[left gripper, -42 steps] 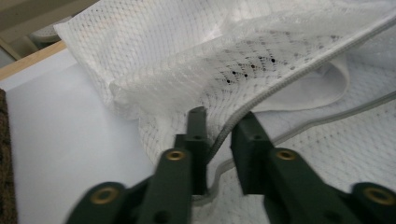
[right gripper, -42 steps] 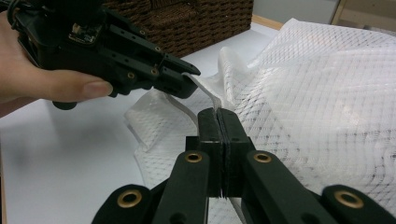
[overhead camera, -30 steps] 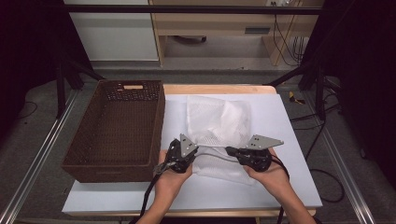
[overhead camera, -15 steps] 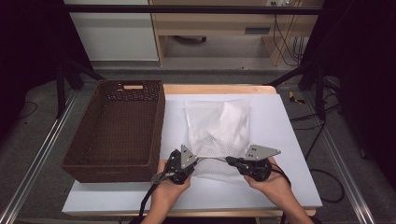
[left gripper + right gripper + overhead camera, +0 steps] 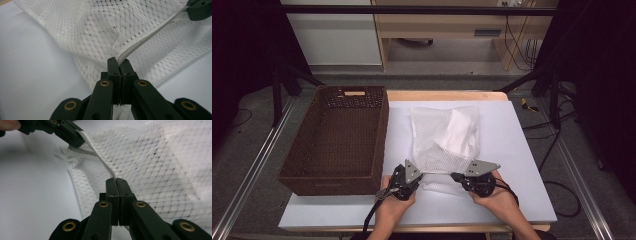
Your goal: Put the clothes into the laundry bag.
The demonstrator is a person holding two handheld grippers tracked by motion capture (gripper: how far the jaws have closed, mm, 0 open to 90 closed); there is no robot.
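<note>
A white mesh bag (image 5: 444, 140) with white cloth inside lies on the pale table top (image 5: 512, 150). Its near zipper edge (image 5: 147, 40) is stretched between my two grippers. My left gripper (image 5: 418, 176) is shut on the left end of that edge, the jaws pressed together on the zipper band (image 5: 119, 60). My right gripper (image 5: 456, 176) is shut on the right end of the band (image 5: 113, 176). In the right gripper view the left gripper (image 5: 67, 132) holds the same band farther off. Both hands are low over the table's near edge.
A dark brown woven basket (image 5: 337, 140) stands on the left part of the table, close to the left hand. Beyond the table are a wooden bench (image 5: 442, 30), cables and black stand legs (image 5: 552, 85). The table's front edge lies just under the wrists.
Both hands have sunk and come nearer the front edge, drawing the bag's near edge with them. The bag now lies flatter and more stretched out. Both grippers have stayed shut.
</note>
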